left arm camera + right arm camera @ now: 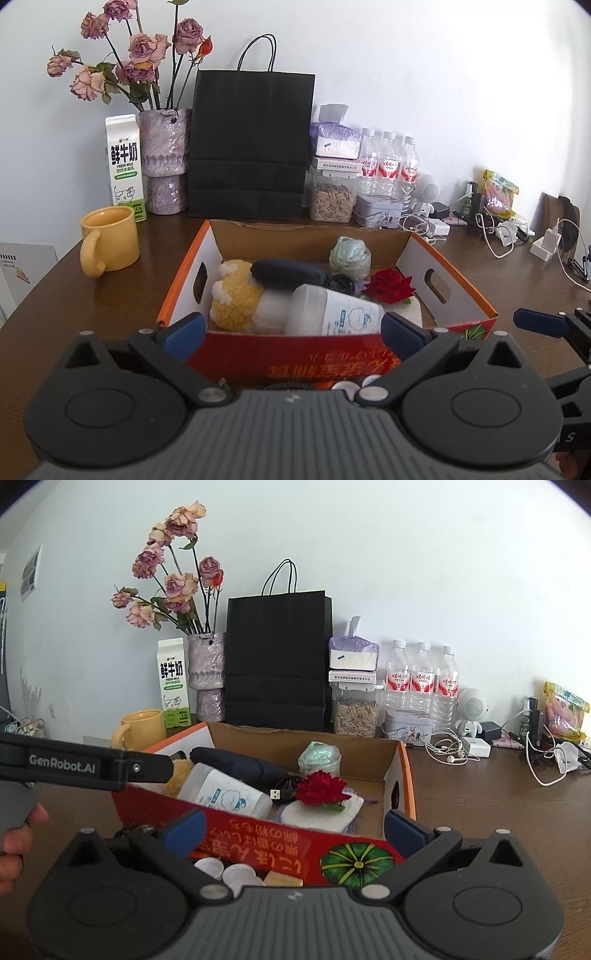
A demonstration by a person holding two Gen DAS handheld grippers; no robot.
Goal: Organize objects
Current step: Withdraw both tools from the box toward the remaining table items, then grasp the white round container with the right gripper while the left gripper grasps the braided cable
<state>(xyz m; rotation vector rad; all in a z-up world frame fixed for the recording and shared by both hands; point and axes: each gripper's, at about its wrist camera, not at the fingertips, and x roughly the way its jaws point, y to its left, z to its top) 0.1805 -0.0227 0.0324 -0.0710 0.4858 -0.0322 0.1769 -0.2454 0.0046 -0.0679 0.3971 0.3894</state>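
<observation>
From my left wrist view, the left gripper (293, 334) sits spread wide with nothing between its blue pads, hovering just in front of the red cardboard box (325, 360) on the brown table (55, 314). This side gives me the clearest look at the yellow plush toy (236, 295) lying in the box's left half, against the white bottle (332, 312) on its side; the dark pouch (288, 275) lies behind them. The red rose (391, 286) is at the right, the pale green bundle (349, 254) at the back.

Switching to the right wrist view: right gripper (293, 829) also fully parted, empty, right at the box's near wall. Here I pick up a USB plug (275, 794) beside the rose, a white pad (332, 814) under it, and white bottle caps (229, 871) in front of the box, below my fingers. The left gripper's black body crosses the left edge and covers most of the plush; a hand (16, 834) shows beneath it.

Behind the box: yellow mug (110, 240), milk carton (123, 166), vase of dried roses (164, 158), black paper bag (251, 147), water bottles (389, 162), tangled cables (495, 236).
</observation>
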